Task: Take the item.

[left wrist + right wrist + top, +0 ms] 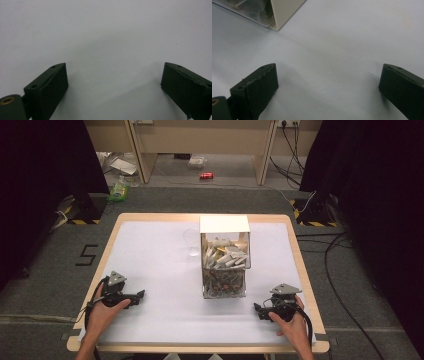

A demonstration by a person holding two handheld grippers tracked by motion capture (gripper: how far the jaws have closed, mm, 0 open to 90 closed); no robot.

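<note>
**Two grippers rest wide open before a packed clear box**

The left gripper [113, 82], jaws spread well apart with nothing between them, sits low over the white table cover [150, 270] at the near left, held in the person's left hand [102, 312]. The right gripper [328, 83], its jaws equally wide and empty, lies at the near right in the right hand [292, 322]; both point inward toward each other. Between them and a little farther back stands a tall clear box [225, 270] with a cream lid [224, 224] tilted up at the back (its corner shows at the top left of the right gripper view). Pale, stick-like pieces [227, 256] fill its upper half; the lower half holds darker, smaller items, too blurred to identify. A faint transparent object, possibly a cup [191, 240], stands just left of the box.
</note>
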